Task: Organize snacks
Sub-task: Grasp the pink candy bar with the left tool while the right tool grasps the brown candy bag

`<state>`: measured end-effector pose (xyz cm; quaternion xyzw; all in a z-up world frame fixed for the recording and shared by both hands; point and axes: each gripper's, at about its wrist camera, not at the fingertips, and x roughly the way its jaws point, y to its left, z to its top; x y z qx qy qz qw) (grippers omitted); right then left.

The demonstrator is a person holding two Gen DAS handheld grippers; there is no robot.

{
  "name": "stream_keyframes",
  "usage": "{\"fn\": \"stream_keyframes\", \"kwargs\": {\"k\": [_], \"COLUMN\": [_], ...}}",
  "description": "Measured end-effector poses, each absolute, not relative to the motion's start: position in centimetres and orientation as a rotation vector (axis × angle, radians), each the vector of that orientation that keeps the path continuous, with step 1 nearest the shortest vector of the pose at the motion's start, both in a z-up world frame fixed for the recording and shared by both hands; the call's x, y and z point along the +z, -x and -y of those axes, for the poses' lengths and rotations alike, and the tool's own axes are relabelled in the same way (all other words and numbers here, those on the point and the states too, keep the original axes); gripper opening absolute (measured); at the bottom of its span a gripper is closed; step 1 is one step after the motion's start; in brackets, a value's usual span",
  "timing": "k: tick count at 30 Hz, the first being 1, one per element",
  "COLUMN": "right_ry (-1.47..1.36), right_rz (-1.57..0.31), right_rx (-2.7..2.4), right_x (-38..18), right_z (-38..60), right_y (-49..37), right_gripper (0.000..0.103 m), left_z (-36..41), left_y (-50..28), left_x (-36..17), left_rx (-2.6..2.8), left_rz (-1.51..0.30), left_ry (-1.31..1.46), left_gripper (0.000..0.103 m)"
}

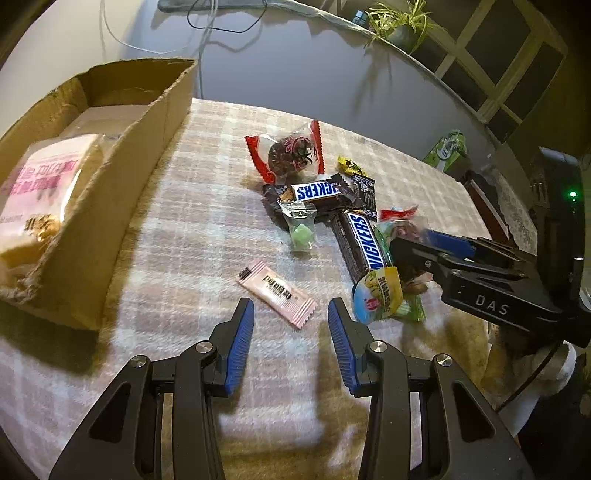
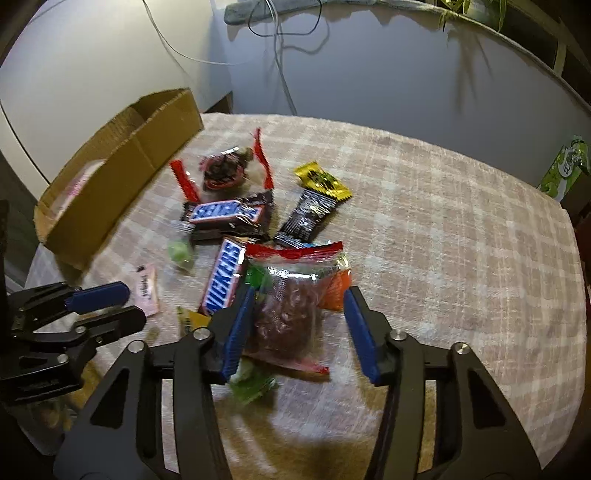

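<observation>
A pile of snacks lies on the plaid tablecloth: two Snickers bars [image 1: 360, 242] [image 2: 223, 275], a red-edged clear pack [image 1: 288, 151], black and yellow packs [image 2: 314, 210], a green candy [image 1: 303, 232]. My left gripper [image 1: 291, 315] is open just short of a pink sachet [image 1: 277, 291]. My right gripper [image 2: 299, 314] is open around a clear red-edged bag of brown snacks [image 2: 291, 314]. A cardboard box [image 1: 110, 206] at the left holds a pink-labelled bag [image 1: 40, 188].
A green carton [image 2: 565, 170] stands at the table's far right edge. Cables hang on the wall behind. A potted plant [image 1: 399, 22] sits on a ledge. The right gripper shows in the left wrist view [image 1: 413, 254], among snacks.
</observation>
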<state>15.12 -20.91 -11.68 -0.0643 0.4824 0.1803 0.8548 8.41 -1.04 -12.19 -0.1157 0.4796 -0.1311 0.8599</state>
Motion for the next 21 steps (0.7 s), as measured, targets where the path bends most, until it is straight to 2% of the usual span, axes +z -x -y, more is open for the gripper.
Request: {"fn": "stream_keyframes", "kwargs": {"k": [12, 14, 18, 21], "right_ry": [0.175, 0.201, 0.243, 0.243], "right_rz": [-1.007, -1.002, -0.999, -1.0], "right_rx": [0.381, 0.386, 0.403, 0.406], "right_x": [-11.5, -11.4, -11.4, -11.5], "right_z": [21.9, 21.6, 21.1, 21.0], "right_y": [-15.2, -14.9, -14.5, -14.4], "right_gripper": [0.049, 0.049, 0.043, 0.042], "left_z": [3.8, 4.2, 4.7, 4.2], "left_y": [-9.8, -9.9, -10.1, -10.3], "left_x": [-12.6, -12.7, -12.9, -12.8], "left_rx": [-0.26, -0.243, -0.225, -0.235], "left_rz": [-0.995, -0.989, -0.98, -0.988], "left_ry": [0.076, 0.03, -0.035, 0.0], "left_gripper": [0.04, 0.031, 0.028, 0.027]}}
